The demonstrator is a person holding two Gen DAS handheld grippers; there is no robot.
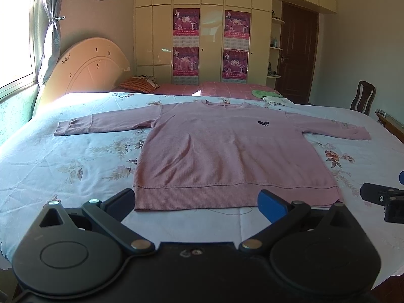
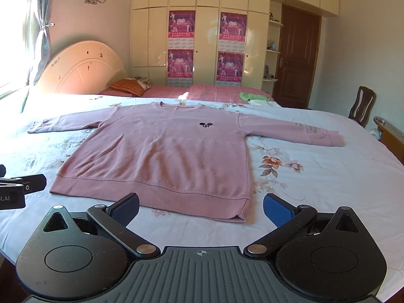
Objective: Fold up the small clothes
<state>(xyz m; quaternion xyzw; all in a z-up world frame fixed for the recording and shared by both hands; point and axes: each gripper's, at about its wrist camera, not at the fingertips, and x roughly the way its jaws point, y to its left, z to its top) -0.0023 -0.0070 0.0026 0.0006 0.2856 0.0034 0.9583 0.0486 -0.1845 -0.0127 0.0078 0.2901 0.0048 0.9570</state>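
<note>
Currently a pink sweater point(image 1: 222, 151) lies flat and face up on the floral bedsheet point(image 1: 63, 156), both sleeves spread out to the sides, collar on the far end, ribbed hem nearest the fingers. Small dark logo point(image 1: 263, 123) on the chest.

Left gripper point(image 1: 197, 202): jaws spread wide, holding nothing. It hovers just short of the hem; in the left wrist view the hem sits straight ahead between the two fingers, with the left finger near the hem's left corner and the blue-padded right finger overlapping the hem line toward its right end. Contact with the cloth: cannot tell.

Right gripper point(image 2: 200, 207): also wide open, empty. In the right wrist view the hem's right corner falls between the fingers, nearer the blue pad; the sweater body extends ahead and to the left. The pads look just clear of the cloth.

Each gripper shows at the edge of the other's view, both side by side at the near edge of the bed.

Beyond the collar: a pillow point(image 1: 137, 84), a green cloth point(image 2: 252, 96), the wardrobe point(image 1: 212, 38) with posters.
</note>
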